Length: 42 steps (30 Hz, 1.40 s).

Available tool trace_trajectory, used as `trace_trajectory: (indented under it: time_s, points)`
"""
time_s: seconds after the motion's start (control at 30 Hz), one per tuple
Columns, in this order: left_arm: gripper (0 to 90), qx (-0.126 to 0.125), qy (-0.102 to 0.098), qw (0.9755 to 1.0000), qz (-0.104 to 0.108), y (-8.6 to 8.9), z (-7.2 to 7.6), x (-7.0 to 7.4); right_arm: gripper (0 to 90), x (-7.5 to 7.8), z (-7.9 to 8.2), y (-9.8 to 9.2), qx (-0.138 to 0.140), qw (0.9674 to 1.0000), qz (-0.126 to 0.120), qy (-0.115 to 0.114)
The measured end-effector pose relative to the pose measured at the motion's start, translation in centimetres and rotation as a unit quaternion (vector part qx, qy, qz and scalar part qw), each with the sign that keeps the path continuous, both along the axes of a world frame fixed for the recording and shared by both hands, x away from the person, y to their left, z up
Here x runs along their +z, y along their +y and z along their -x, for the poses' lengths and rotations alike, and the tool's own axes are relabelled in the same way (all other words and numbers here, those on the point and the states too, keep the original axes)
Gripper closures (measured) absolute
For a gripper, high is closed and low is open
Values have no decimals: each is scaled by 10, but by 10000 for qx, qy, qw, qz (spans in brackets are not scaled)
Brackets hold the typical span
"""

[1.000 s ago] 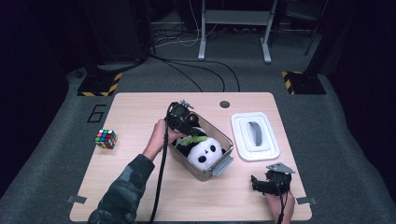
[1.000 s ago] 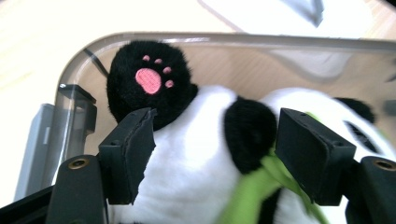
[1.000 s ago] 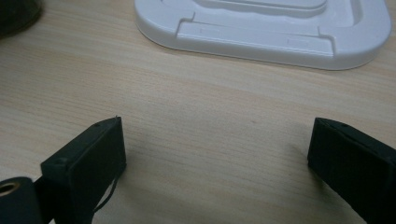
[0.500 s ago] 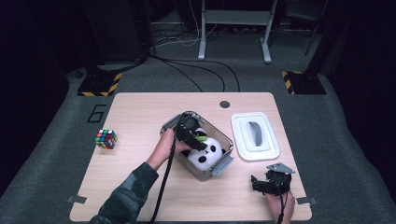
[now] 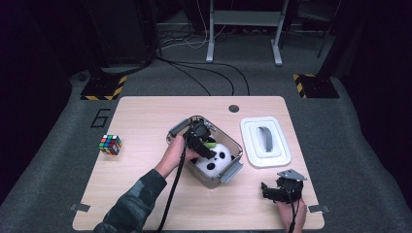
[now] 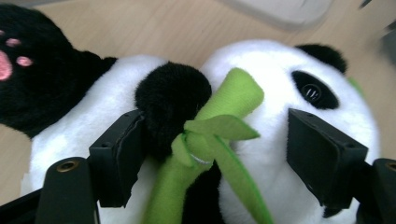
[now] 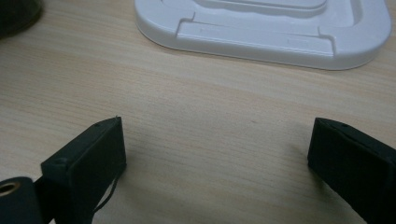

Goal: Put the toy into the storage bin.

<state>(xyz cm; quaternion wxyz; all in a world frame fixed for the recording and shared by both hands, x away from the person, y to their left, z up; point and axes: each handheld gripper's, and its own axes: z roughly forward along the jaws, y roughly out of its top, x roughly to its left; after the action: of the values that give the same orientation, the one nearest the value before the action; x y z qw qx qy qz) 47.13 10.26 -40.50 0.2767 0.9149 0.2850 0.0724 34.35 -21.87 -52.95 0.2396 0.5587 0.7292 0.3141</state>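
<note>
Reaching down into the clear plastic storage box with grey latch handles (image 5: 228, 172), the left tongs (image 5: 206, 147) stand right over the black-and-white plush panda (image 5: 216, 159) that lies inside it, near the middle of the pale wooden tabletop (image 5: 145, 126). In the left gripper view the jaws are spread fairly wide and have just been opening a little further; between them sit the panda's black furry paw (image 6: 173, 100) and the green felt bamboo stalk with leaves (image 6: 212, 135) it clutches. The left pad (image 6: 123, 156) lies against the black fur, the right pad (image 6: 322, 156) stands apart beside the white face, so I judge the toy is no longer squeezed.

What the coming move turns on is this: the bamboo's long axis runs up and away between the jaws, roughly along the way they point, and the panda's head lies to the right of it, its belly to the left. A straight lift back out should clear the toy; a re-grip would only need closing across the stalk.

Well apart, at the near right corner, the right tongs (image 5: 283, 188) rest low over bare wood, jaws wide and holding nothing, with the white rectangular box lid (image 7: 280, 28) just ahead of them. A multicoloured puzzle cube (image 5: 110, 144) sits far to the left.
</note>
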Motion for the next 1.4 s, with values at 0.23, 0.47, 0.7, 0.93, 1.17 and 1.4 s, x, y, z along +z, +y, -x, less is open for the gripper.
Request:
trace_trajectory:
  time_s: [0.23,0.47,0.7,0.93,1.17,1.4]
  points:
    - [156,113,-240,9988,413,18,8,13,35,0,0,0,5,10000,-3,-1]
    - [112,347,-482,9957,705,44,16,26,35,0,0,0,3,10000,-4,-1]
    - [74,664,-744,9902,976,83,23,38,35,0,0,0,1,10000,-2,0]
    - [47,1027,-908,9851,1043,119,26,39,35,0,0,0,-1,10000,-1,0]
    - [3,1278,-971,9812,1071,151,29,34,34,0,0,0,-3,10000,4,4]
    - [0,1702,-1031,9730,1168,183,31,26,34,0,0,0,-5,10000,5,2]
